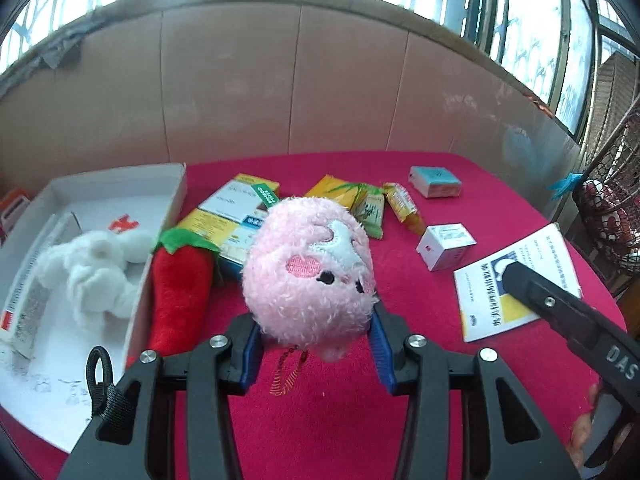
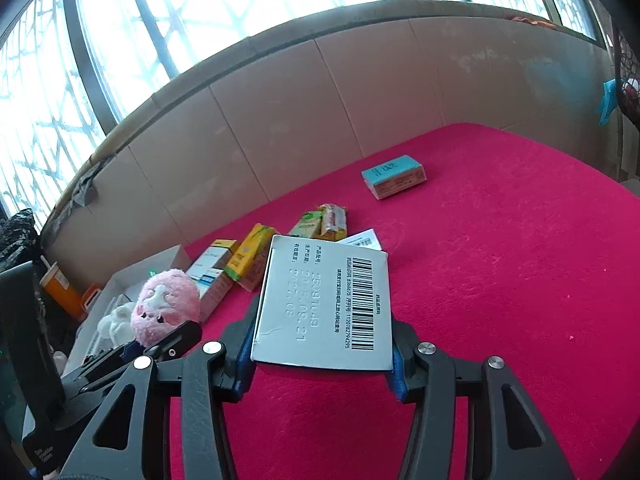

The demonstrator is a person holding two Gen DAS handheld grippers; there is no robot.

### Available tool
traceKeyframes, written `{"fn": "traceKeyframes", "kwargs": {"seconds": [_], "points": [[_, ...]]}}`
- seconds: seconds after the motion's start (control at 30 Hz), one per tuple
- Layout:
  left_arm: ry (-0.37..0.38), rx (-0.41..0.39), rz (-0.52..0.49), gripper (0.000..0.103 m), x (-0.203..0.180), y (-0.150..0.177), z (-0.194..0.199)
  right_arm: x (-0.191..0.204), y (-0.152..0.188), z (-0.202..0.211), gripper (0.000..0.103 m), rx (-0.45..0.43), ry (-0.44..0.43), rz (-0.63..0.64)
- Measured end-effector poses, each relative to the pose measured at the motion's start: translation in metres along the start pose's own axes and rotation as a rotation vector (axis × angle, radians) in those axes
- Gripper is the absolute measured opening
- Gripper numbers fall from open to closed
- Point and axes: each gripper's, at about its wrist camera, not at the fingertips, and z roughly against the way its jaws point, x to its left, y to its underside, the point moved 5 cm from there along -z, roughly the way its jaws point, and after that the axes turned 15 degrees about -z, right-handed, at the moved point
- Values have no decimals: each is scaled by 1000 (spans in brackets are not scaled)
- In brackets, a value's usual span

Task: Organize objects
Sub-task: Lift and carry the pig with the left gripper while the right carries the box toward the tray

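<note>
Two tools are loaded: your left tool point(image 1: 316, 344) clamps the pink plush toy point(image 1: 310, 268), your right tool point(image 2: 322, 354) clamps the white medicine box point(image 2: 324, 304), both lifted for sorting.

Black claw point(image 1: 316, 344), blue pads point(image 1: 382, 354), silver screws

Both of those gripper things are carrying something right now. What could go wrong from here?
The left gripper pinches only the lower edge of the pink plush toy; soft fur could slip free and fall onto the red cloth.
The right gripper clamps the white box by its near end, so it might tilt or swing.
Both hands work close together; the box could knock the toy.
</note>
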Motion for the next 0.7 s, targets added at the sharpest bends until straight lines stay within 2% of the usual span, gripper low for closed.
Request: {"fn": "traceKeyframes", "kwargs": {"seconds": [0.17, 0.7], "points": [[-18, -31, -25, 44, 6, 5, 32, 11, 2, 12, 56, -17, -15, 24], [-36, -85, 40, 44, 29, 9, 68, 46, 13, 35, 56, -19, -60, 81]]}}
